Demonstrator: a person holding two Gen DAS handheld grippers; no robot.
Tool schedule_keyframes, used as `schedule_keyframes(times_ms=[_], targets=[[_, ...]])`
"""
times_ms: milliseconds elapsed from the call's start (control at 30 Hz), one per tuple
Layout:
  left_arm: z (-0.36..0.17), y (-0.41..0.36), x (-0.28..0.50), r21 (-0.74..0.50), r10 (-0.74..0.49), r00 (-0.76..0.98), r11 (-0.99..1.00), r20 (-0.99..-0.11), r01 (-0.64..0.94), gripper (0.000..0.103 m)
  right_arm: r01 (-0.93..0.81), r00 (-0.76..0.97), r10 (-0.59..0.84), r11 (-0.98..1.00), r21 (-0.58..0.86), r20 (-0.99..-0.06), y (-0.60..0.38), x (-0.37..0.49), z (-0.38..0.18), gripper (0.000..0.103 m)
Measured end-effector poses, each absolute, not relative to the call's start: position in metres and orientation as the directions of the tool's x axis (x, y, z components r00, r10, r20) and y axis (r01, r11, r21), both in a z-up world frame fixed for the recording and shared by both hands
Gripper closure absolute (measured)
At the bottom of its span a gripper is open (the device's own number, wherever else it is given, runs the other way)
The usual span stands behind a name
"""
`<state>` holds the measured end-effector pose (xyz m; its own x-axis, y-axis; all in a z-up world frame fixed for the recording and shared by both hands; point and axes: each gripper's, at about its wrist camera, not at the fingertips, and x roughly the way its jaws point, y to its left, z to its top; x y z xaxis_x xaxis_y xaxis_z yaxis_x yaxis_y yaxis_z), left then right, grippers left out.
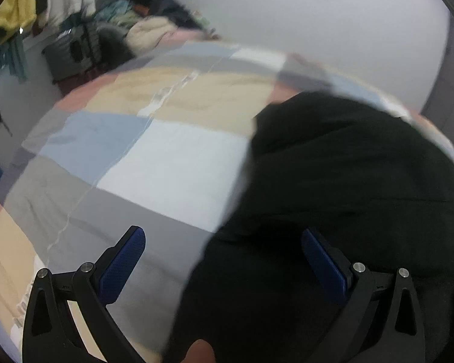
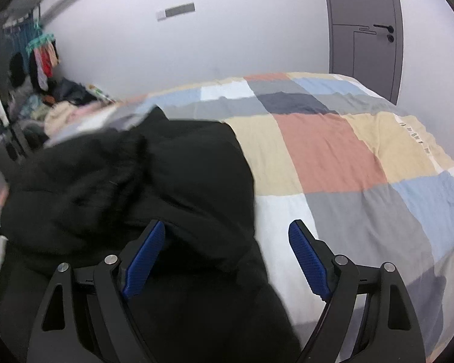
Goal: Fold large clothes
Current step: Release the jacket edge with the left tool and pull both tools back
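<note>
Left wrist view, bottom of frame: the left gripper (image 1: 224, 260) has its blue-padded jaws spread wide with nothing pinched; a fingertip (image 1: 200, 351) of the person shows at the lower edge. Just beyond, filling the right half of the frame, lies the black garment (image 1: 342, 187), bunched on the patchwork bedspread (image 1: 166, 157). Farther off, at upper left, a heap of other clothes (image 1: 148, 31) sits beyond the bed, with more hanging above it.

In the right wrist view the right gripper (image 2: 227, 257) is likewise spread and empty. Its left pad is over the dark cloth and its right pad over the quilt, with no sign that either presses on anything. The garment occupies the centre-left of that frame, rumpled, with a thicker lump toward the left that may be a hood or collar; I cannot tell which. A grey door (image 2: 366, 30) stands at upper right.

My judgement is that folding is at an early stage, since the garment is not yet flat. The next move calls for each gripper to find an edge or corner of the cloth, pinch it, and pull the two apart to spread it.
</note>
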<state>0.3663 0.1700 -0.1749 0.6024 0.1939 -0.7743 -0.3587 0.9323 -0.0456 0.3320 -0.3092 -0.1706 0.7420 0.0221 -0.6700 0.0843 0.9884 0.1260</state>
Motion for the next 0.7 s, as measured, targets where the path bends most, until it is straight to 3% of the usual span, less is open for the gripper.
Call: schedule_keyframes(times_ms=[133, 700], targets=[[-0.129, 0.134, 0.332, -0.037, 0.169, 0.635, 0.954, -0.753, -0.298, 0.000, 0.043, 0.776, 0.089, 0.980, 0.194, -0.625, -0.296, 0.299, -0.127, 0.019], [0.072, 0.025, 0.091, -0.058, 0.067, 0.782, 0.990, -0.620, -0.131, 0.000, -0.121, 0.830, 0.192, 0.979, 0.166, -0.524, -0.255, 0.160, -0.002, 0.018]])
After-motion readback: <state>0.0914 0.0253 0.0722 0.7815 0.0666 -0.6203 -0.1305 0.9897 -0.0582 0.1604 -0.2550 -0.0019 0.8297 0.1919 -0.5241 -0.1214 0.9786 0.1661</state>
